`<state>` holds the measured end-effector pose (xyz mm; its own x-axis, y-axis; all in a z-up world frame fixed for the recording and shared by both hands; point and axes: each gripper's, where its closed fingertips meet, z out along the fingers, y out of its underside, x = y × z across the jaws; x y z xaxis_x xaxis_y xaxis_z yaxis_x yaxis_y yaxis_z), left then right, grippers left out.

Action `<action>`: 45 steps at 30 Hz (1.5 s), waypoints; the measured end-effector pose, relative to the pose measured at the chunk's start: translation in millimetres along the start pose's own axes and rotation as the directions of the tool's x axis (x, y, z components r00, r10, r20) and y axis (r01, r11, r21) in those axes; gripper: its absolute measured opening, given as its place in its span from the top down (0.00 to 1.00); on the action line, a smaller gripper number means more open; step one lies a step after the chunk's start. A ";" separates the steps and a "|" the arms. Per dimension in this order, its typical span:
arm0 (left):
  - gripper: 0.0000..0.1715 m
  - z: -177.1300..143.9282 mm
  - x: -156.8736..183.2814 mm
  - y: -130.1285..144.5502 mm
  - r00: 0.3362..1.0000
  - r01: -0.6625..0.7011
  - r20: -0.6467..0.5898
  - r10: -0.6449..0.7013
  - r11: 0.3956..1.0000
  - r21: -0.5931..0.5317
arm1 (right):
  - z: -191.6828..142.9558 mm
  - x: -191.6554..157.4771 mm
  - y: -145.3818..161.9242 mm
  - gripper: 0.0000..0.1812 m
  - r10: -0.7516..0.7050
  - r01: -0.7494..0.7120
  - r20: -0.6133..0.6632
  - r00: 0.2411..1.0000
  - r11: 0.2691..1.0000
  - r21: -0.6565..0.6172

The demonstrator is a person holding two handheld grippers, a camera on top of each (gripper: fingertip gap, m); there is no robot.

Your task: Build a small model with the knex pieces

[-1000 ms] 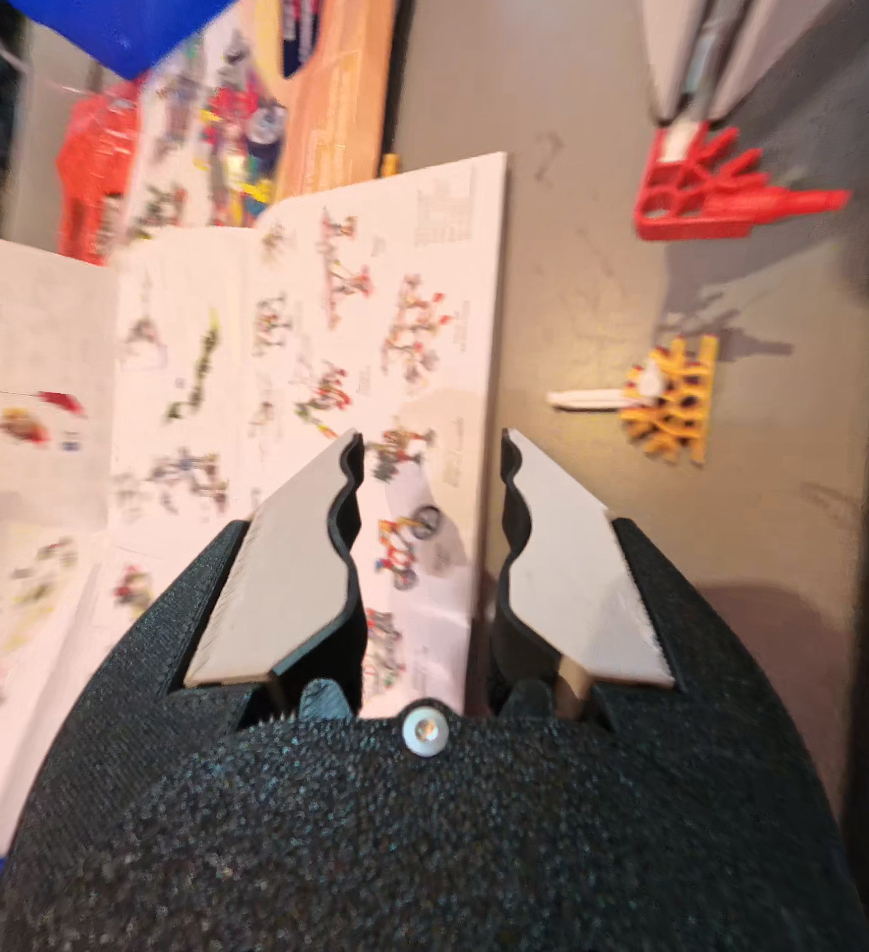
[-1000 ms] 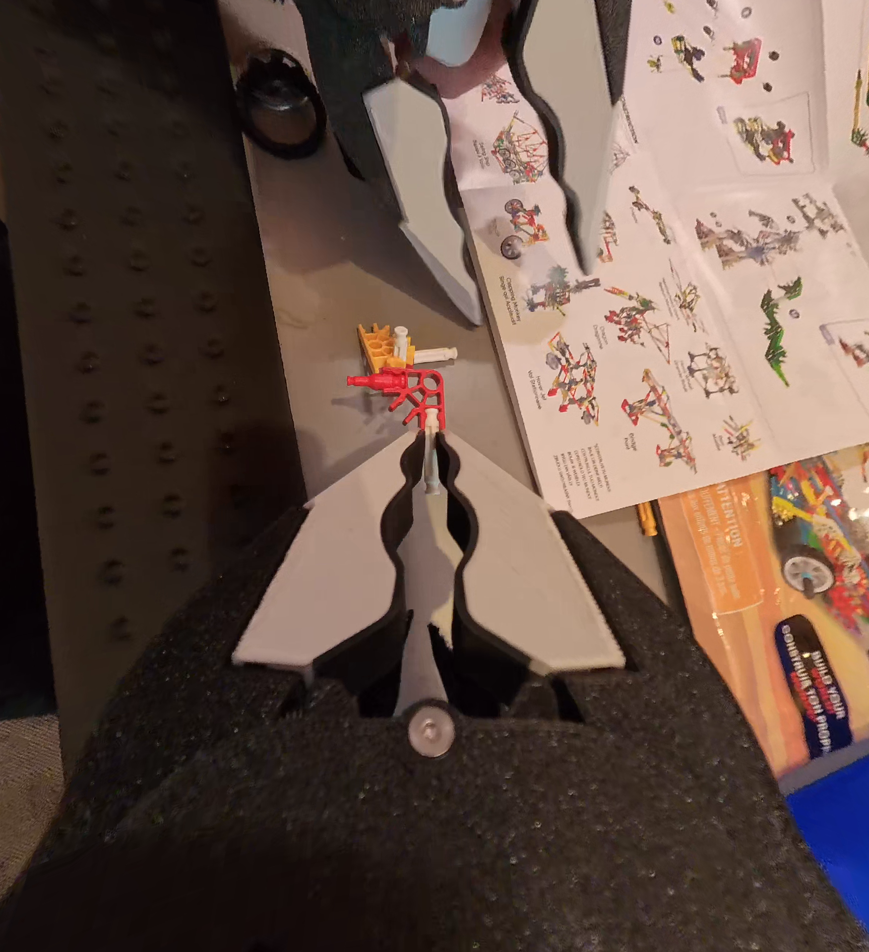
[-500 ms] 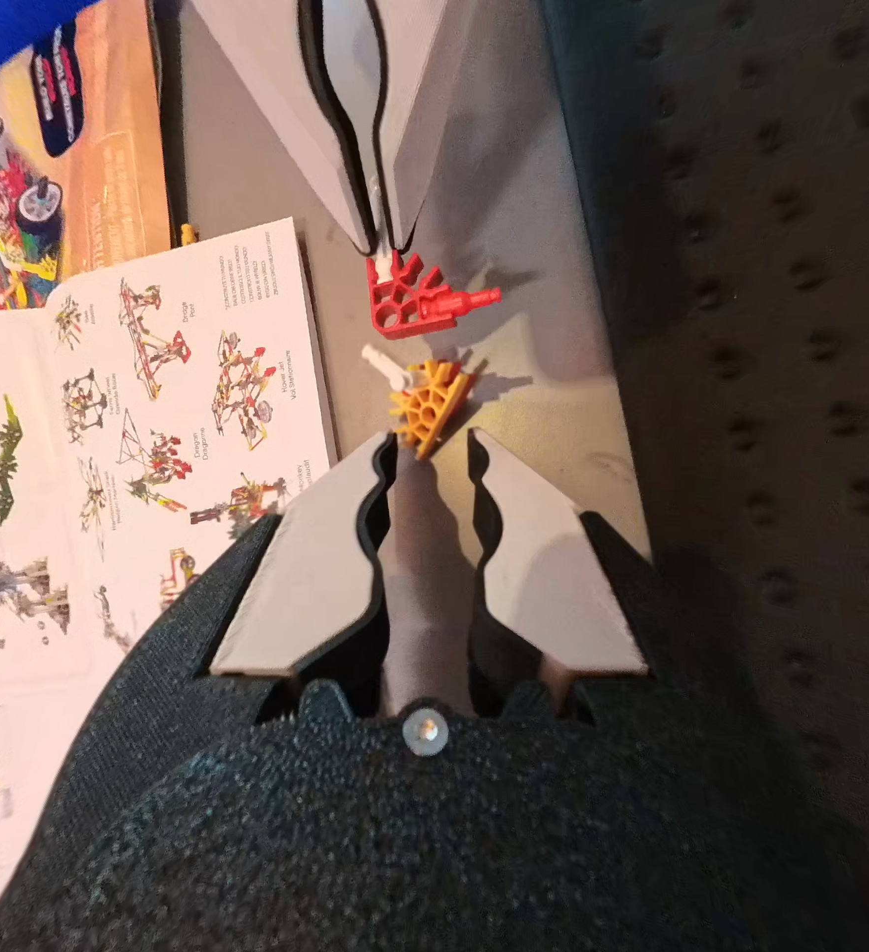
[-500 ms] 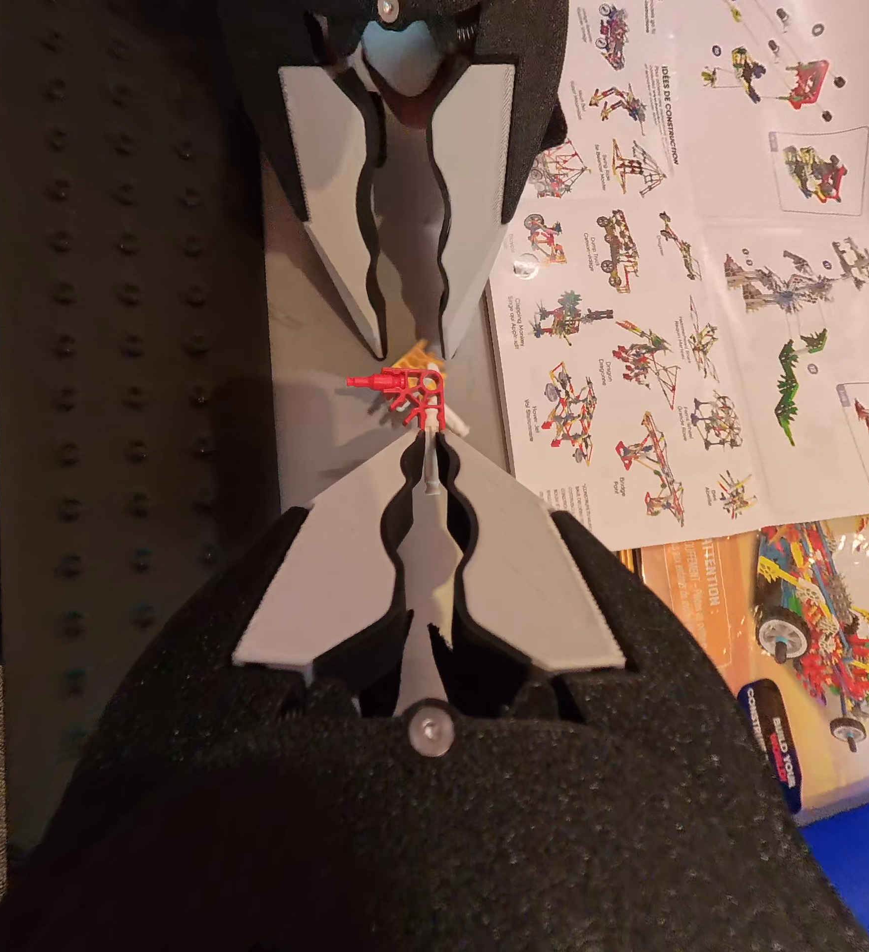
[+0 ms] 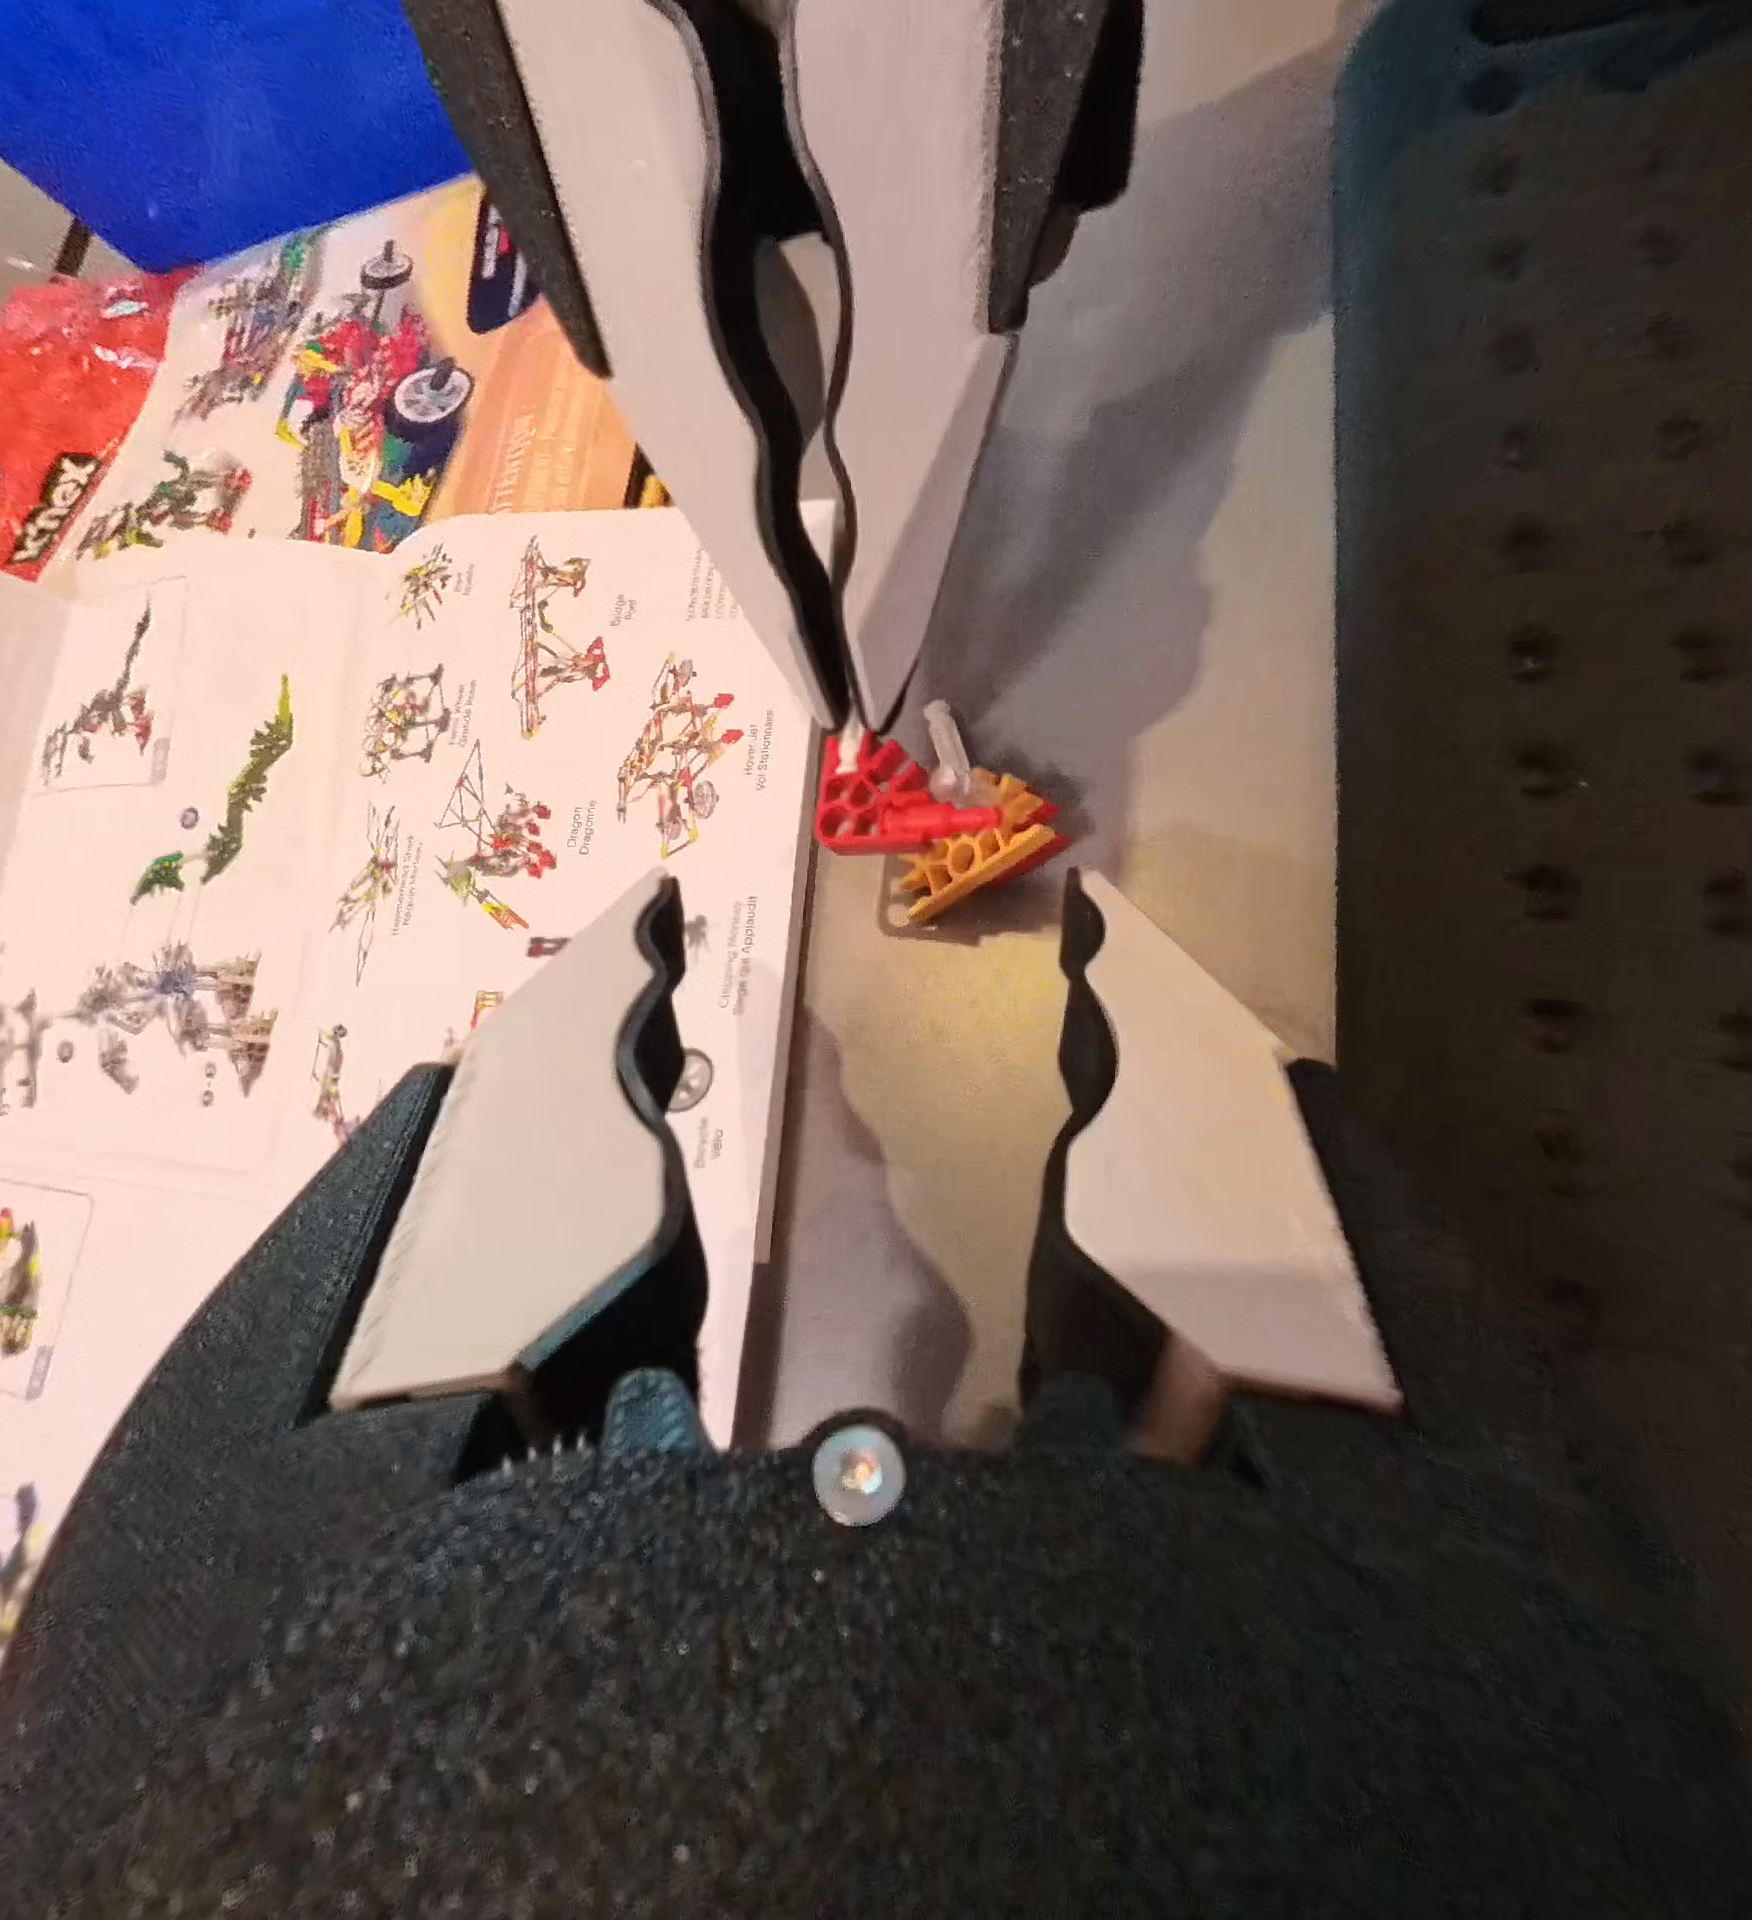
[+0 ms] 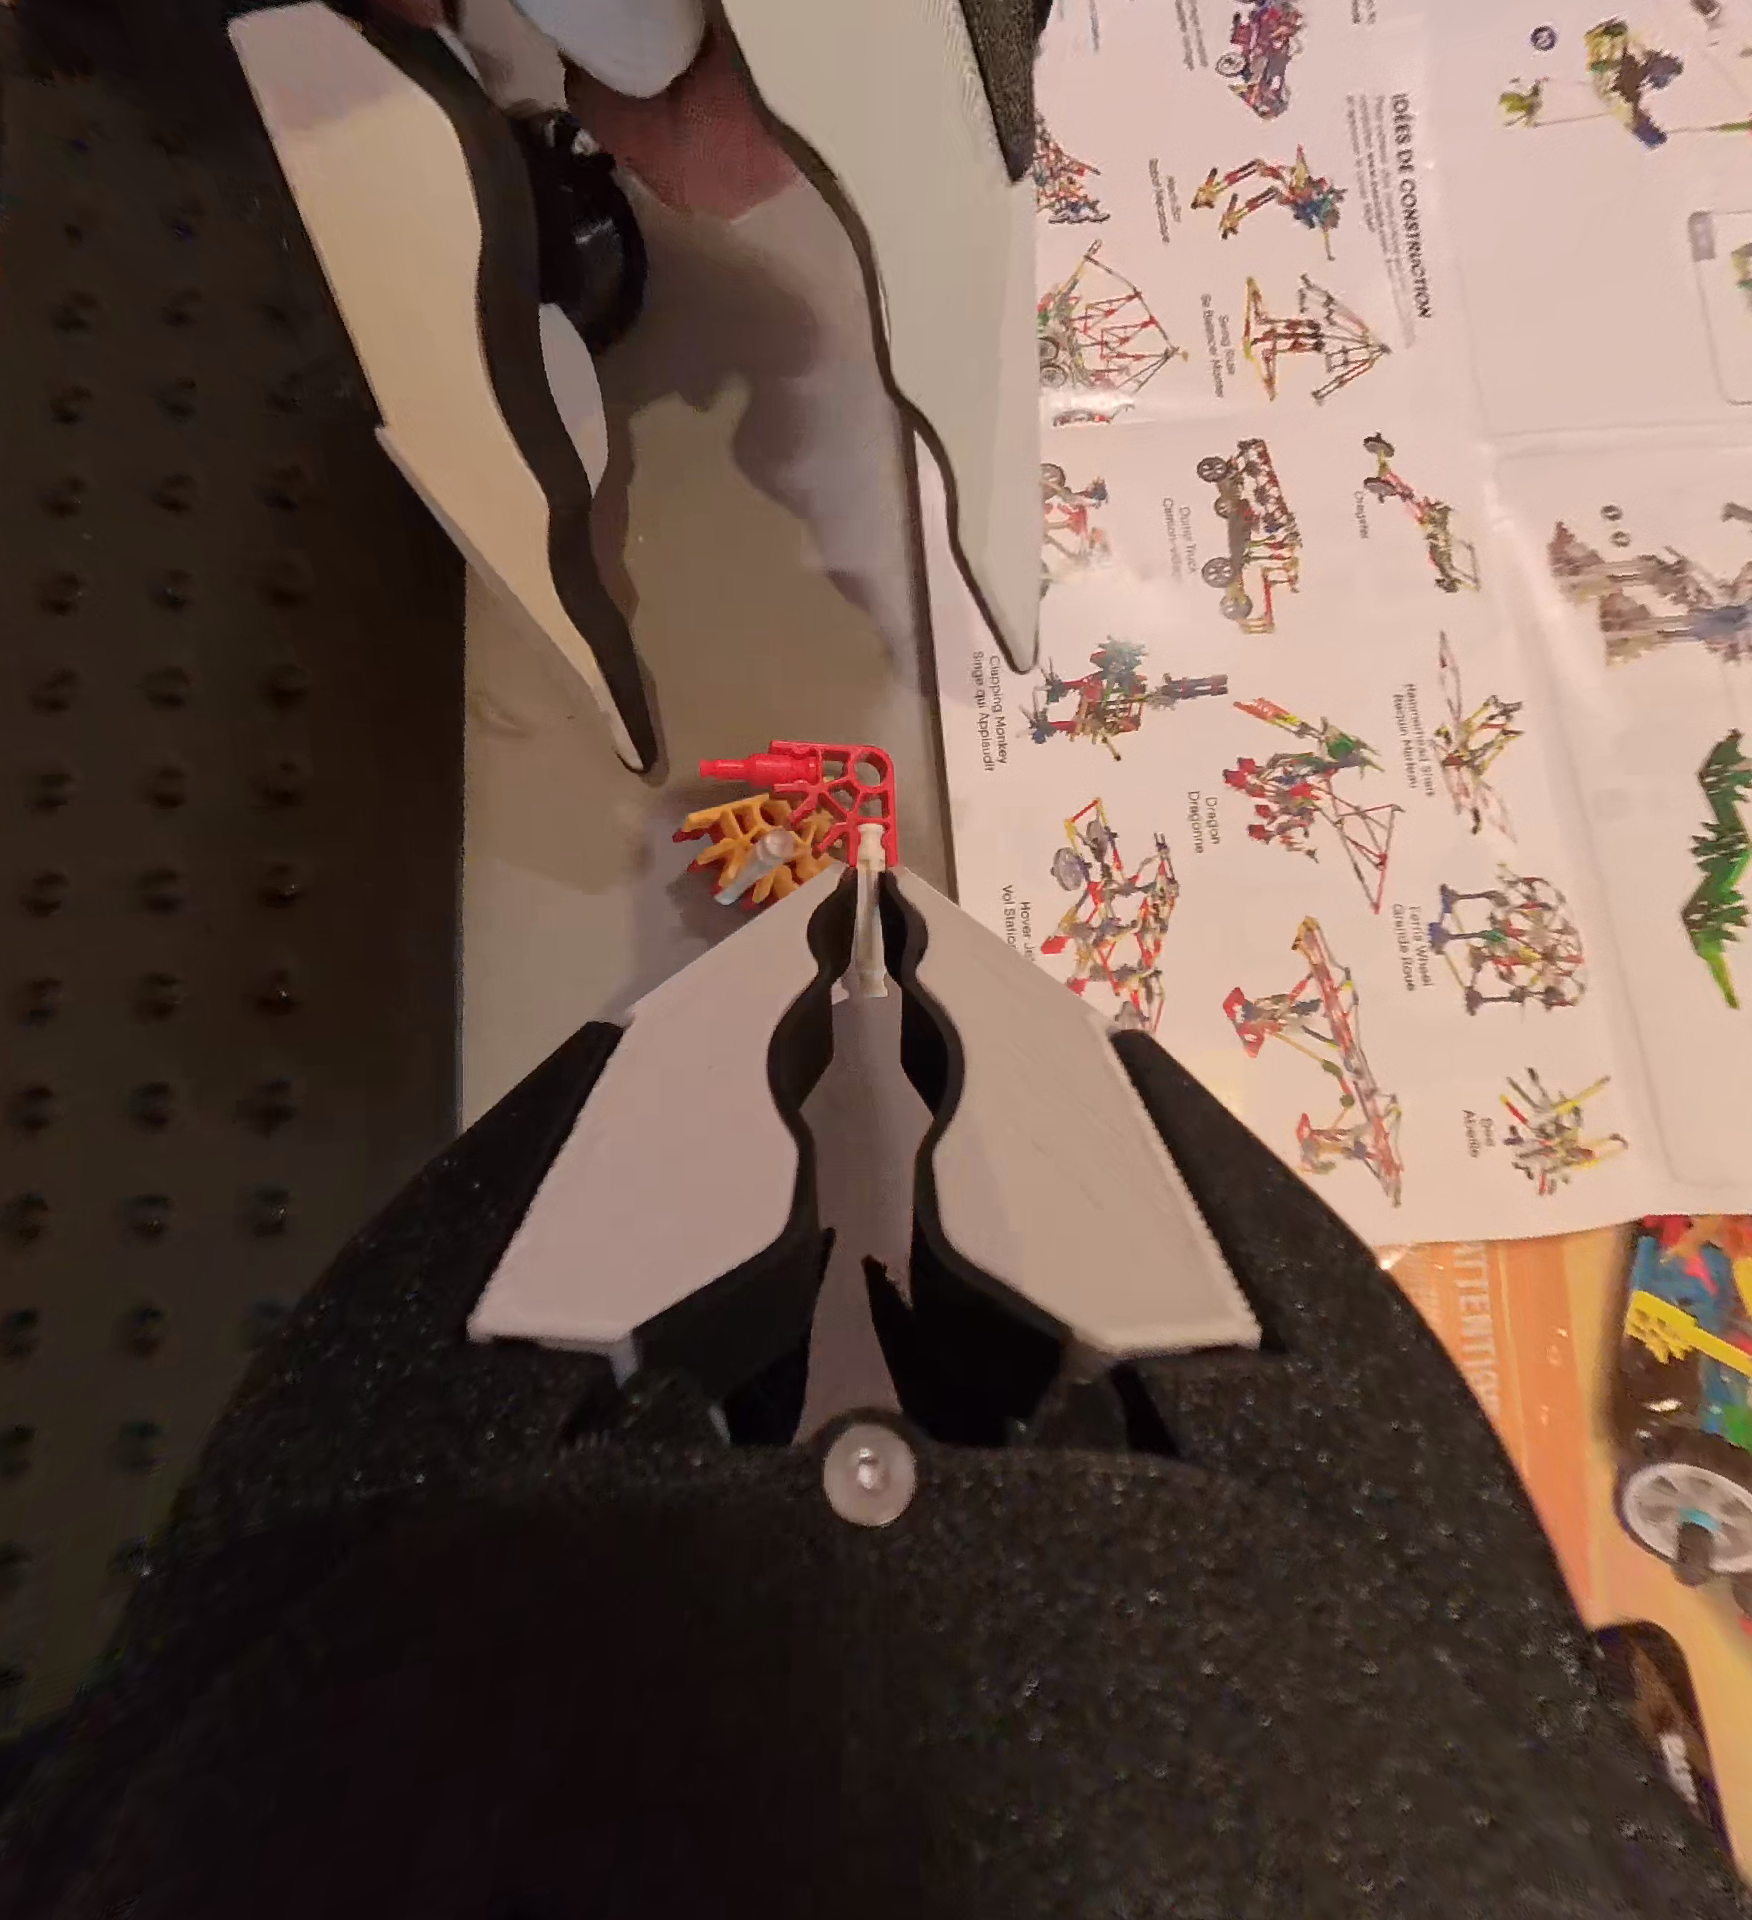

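Grey bench [image 6: 539, 935] runs between a dark studded mat [image 6: 176, 727] and a printed instruction sheet [image 6: 1371, 727]. At frame centre the right gripper [image 6: 867, 883] has its jaws pinched on a white rod [image 6: 869, 935], whose long axis runs along the jaws and which plugs into a red connector [image 6: 846, 784]. That connector overlaps an orange connector [image 6: 747, 847] lying just left. Facing it, the left gripper [image 5: 867, 894] hangs with jaws spread, both pieces just ahead of them.

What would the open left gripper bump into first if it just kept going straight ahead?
Probably the yellow connector piece lying just ahead of the left gripper, with the red connector over it; depth is hard to judge.
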<state>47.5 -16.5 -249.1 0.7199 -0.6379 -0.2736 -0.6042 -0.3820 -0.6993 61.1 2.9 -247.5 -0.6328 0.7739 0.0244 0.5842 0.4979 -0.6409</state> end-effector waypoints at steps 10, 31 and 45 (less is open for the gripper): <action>0.68 16.0 4.0 2.0 0.979 0.188 0.087 -0.187 0.982 -0.008 | 14.7 -5.6 9.9 0.98 0.012 -0.010 0.095 0.995 1.000 -0.028; 0.71 27.9 10.4 -4.2 0.994 0.105 0.031 -0.104 0.994 -0.027 | -0.7 -4.0 24.3 0.98 0.195 -0.201 -0.114 0.974 0.979 -0.041; 0.77 39.3 18.9 -10.1 0.998 0.060 0.026 -0.059 0.997 -0.048 | -3.1 -14.0 34.8 0.97 0.279 -0.289 -0.120 0.953 0.954 -0.078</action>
<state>80.6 1.6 -273.1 0.7630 -0.5967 -0.2485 -0.5753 -0.4516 -0.6820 91.9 10.6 -267.7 -0.3791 0.9232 -0.0632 0.7798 0.2819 -0.5589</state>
